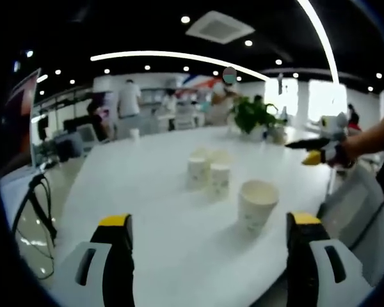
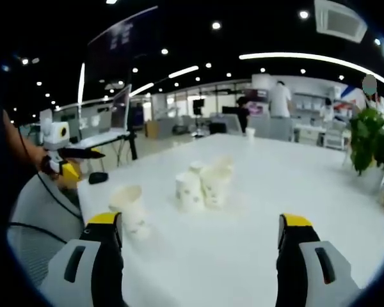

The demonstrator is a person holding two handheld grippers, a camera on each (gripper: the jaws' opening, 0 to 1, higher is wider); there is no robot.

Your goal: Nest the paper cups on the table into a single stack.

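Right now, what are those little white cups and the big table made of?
The cups look like thin paper: matte white, faint printed specks, a rolled rim. The table has a smooth, slightly glossy white top, likely laminate or painted board; the blur leaves that open.

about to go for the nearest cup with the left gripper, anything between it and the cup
Nothing visible does. In the left gripper view the left gripper has its jaws open, and the near paper cup stands alone ahead, slightly toward the right jaw, with only bare white table before it. The other cups cluster farther back.
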